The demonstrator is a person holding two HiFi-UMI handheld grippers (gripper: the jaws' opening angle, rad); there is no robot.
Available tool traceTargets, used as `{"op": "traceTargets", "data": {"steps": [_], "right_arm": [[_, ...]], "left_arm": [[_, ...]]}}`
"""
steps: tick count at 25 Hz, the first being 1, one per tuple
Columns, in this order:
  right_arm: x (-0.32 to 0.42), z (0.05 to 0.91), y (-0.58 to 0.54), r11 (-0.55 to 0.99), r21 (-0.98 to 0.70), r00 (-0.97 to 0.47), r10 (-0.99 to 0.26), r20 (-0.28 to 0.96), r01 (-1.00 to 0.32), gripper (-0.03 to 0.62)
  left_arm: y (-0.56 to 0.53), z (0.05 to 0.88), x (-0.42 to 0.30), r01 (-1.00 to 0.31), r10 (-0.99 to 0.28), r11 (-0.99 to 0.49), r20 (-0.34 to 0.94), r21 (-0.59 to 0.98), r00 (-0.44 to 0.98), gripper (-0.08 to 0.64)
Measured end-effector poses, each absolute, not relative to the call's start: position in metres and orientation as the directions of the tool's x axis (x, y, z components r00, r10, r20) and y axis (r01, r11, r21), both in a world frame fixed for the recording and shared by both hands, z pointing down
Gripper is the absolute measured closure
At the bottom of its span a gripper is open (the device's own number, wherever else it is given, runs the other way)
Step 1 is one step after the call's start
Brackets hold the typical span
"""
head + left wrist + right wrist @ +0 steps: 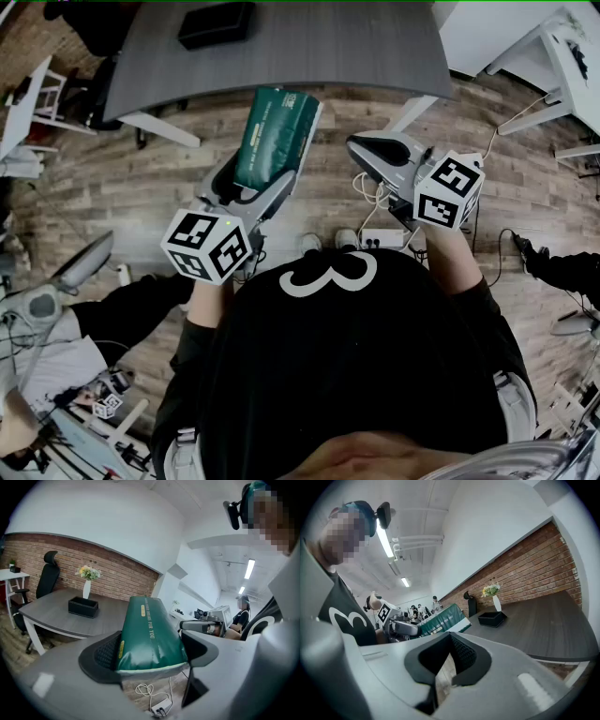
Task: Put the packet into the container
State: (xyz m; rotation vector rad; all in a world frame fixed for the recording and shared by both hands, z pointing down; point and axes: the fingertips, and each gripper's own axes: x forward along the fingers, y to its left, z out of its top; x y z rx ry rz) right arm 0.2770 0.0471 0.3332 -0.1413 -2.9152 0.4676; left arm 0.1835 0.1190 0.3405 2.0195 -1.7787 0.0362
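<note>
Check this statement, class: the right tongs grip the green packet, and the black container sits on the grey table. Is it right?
Wrong hand: the left tongs grip the green packet, as the left gripper view shows; the right tongs hold nothing. The black container does sit on the grey table.

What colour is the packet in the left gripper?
Dark green with pale lettering; the packet shows best in the left gripper view.
</note>
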Motion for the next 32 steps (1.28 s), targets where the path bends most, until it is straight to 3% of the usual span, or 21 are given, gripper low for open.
{"op": "traceTargets", "data": {"steps": [13,19,32], "right_arm": [[0.272,0.332,0.053,0.951,-0.302,-0.972,0.13,0.196,0.067,0.592],[0.271,0.329,0.045,0.946,-0.32,-0.982,0.107,0.154,0.053,0.592],[0.191,0.325,0.089,0.949,-0.307,-0.984,0.113,0.14,0.066,0.594]], "left_arm": [[0.121,0.335,0.185,-0.948,-0.939,-0.072,0.298,0.309,0.169,0.143],[0.12,0.333,0.187,-0.953,-0.944,-0.084,0.283,0.291,0.17,0.143],[0.172,0.335,0.11,-0.955,-0.953,-0.076,0.261,0.286,0.154,0.143]]}}
